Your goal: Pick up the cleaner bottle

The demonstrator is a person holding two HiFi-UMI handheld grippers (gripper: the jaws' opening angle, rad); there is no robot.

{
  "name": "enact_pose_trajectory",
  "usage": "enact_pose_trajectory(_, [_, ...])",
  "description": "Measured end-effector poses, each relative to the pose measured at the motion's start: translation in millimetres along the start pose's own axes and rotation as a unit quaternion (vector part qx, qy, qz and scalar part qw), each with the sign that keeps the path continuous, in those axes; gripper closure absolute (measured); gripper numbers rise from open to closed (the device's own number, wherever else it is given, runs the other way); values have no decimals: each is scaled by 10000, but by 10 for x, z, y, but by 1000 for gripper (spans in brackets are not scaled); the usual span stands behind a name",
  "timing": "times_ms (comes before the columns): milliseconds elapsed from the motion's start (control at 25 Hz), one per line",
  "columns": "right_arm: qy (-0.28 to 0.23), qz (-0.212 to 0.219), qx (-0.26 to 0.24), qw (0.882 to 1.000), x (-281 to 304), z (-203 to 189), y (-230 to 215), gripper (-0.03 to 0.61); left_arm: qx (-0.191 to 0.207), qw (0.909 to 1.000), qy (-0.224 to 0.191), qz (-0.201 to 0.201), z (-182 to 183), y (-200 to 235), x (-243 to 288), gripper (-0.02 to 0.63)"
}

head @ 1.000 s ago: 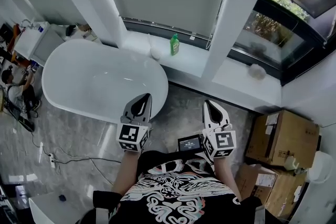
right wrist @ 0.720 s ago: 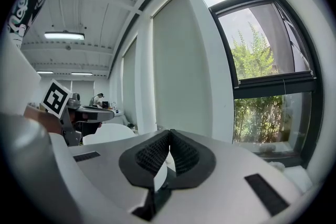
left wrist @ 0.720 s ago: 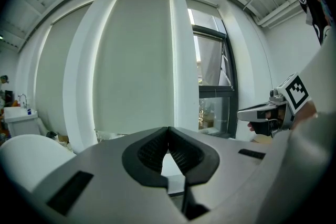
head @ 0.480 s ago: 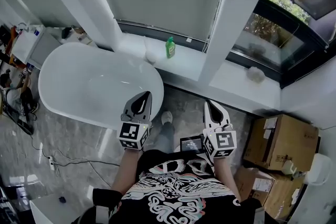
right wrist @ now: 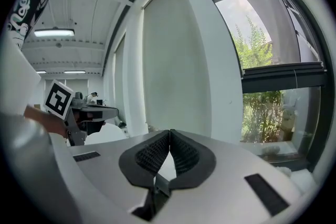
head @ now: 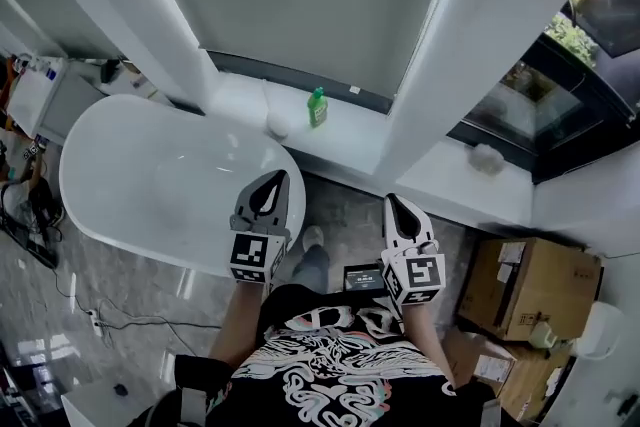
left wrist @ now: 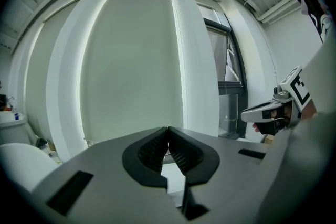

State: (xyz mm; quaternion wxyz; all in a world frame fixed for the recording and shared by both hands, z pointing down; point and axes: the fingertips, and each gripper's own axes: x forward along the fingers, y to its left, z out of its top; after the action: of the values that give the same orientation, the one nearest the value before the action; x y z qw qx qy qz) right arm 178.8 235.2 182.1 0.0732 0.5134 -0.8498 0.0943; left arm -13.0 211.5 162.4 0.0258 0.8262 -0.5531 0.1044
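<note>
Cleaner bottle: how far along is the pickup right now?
Done: nothing yet; the green cleaner bottle stands upright on the window ledge, untouched. In hand: nothing; the left gripper and right gripper are both shut and empty, held well short of the ledge. Left: reach the ledge, open one gripper, close on the bottle, lift.

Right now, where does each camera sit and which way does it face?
Head view: on the person's head, facing steeply down at the tub, sill and bottle; shows the shirt, left gripper and right gripper, both shut.
Left gripper view: on the left gripper, along its shut jaws toward the blind; right gripper at the right edge.
Right gripper view: on the right gripper, along its shut jaws toward blind and window; left gripper at left.
Shared: both gripper views see the blind and the other gripper.
</note>
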Motion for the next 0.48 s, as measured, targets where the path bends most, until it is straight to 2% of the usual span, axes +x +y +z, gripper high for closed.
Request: enact_pose_trajectory(480, [136,-100,-216,9996,1356,344,-235,552,-102,9996,251,-5,-6,938,1045,597])
